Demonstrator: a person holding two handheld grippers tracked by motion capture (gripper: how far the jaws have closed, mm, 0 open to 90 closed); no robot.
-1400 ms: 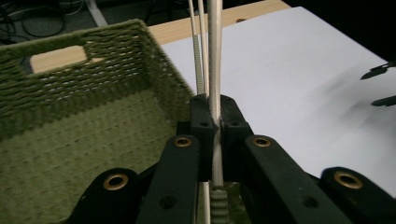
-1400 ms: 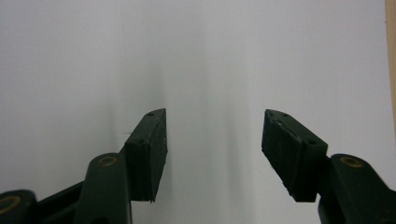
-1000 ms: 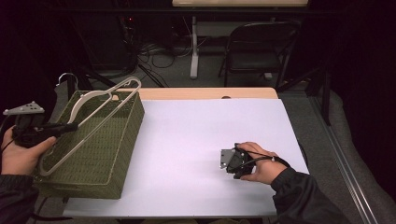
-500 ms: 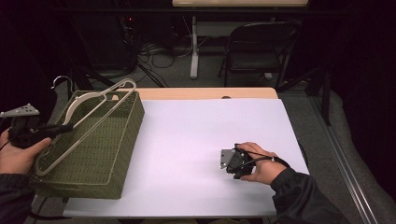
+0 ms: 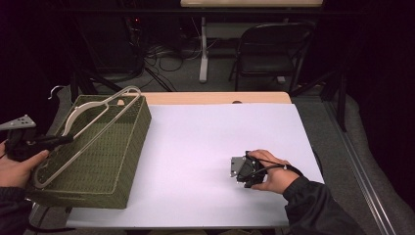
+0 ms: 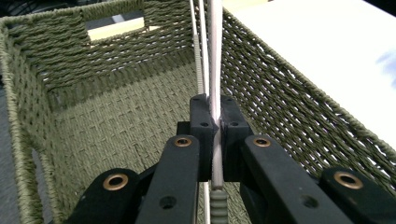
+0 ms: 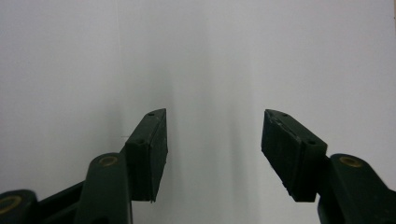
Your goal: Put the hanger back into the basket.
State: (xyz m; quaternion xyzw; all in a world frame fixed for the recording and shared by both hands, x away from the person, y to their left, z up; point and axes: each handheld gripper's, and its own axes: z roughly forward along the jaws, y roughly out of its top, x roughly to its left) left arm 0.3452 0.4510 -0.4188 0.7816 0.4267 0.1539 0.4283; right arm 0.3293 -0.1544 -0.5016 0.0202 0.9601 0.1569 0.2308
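Note:
A pale clothes hanger (image 5: 93, 140) lies slanted across the top of a green woven basket (image 5: 132, 147) at the left of the white table. My left gripper (image 5: 66, 139) is shut on its thin rod from the left side. In the left gripper view the pads (image 6: 201, 122) pinch the hanger's rod (image 6: 214, 56) above the basket's inside (image 6: 116, 116). My right gripper (image 5: 240, 169) rests on the table at the front right under a hand. Its jaws (image 7: 212, 149) stand open with nothing between them.
The white table top (image 5: 205, 132) stretches between basket and right hand, with a wooden strip (image 5: 220, 98) at its far edge. Behind the table stand a folding chair (image 5: 269, 54), a table leg (image 5: 203, 49) and floor cables (image 5: 166, 54).
The left hand has drawn the hanger a little to the left and lower over the basket. The right hand has stayed where it was.

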